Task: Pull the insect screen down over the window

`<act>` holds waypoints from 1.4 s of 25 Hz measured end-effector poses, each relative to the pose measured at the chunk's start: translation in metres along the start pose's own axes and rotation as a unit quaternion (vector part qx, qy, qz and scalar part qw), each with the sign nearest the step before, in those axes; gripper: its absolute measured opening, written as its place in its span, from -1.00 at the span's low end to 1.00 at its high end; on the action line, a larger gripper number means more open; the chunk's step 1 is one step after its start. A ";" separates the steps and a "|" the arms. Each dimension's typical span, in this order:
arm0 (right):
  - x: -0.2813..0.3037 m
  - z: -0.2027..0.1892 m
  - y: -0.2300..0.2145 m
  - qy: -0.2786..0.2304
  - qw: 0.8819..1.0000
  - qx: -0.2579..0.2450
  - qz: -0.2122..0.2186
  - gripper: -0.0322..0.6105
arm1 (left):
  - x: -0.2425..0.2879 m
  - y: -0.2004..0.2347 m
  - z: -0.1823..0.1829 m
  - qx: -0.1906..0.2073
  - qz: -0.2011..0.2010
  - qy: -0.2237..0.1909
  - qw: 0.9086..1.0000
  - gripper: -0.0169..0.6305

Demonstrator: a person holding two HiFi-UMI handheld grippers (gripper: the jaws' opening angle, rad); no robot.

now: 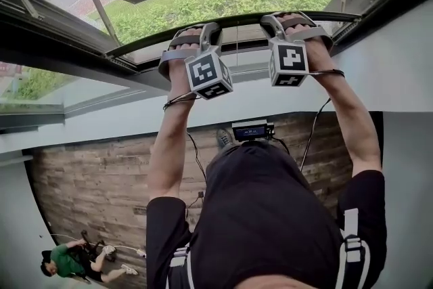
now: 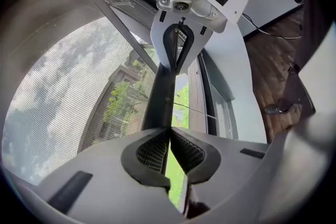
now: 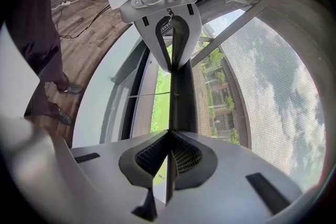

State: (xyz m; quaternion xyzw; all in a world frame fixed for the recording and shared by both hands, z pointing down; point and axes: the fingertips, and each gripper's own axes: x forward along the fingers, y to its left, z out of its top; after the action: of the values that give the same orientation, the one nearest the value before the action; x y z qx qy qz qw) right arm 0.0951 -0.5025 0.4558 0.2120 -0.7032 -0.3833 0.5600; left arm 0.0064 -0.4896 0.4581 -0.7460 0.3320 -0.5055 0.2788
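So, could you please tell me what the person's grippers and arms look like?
Both the left gripper and the right gripper are grey, with black ribbed pads and a white cube of black square markers. A thin black cable loops round each wrist and trails down. The person wears a black top with short sleeves.

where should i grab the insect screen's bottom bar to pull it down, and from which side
Grip the dark bottom bar, not the mesh: it is a thin rail along the screen's lower edge. Come from the room side, jaws pinching across it, one hold each side of the middle so it should come down level. The left gripper and right gripper are shut on it that way.
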 end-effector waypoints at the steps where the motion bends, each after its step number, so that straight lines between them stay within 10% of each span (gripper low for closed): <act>1: 0.001 0.000 0.004 0.001 1.000 0.000 -0.003 -0.83 | 0.001 -0.004 -0.001 0.000 0.001 0.001 1.000 -0.87; 27: 0.089 -0.004 0.137 0.027 0.994 0.026 0.098 -0.83 | 0.081 -0.137 -0.054 -0.059 -0.111 0.052 0.991 -0.87; 35: 0.099 -0.004 0.144 0.016 0.996 0.048 0.079 -0.83 | 0.091 -0.144 -0.060 -0.067 -0.087 0.042 0.993 -0.86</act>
State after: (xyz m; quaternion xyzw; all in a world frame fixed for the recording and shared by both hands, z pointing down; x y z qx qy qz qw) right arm 0.0904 -0.4866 0.6299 0.1887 -0.7261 -0.3006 0.5889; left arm 0.0051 -0.4759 0.6382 -0.7674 0.3101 -0.5351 0.1691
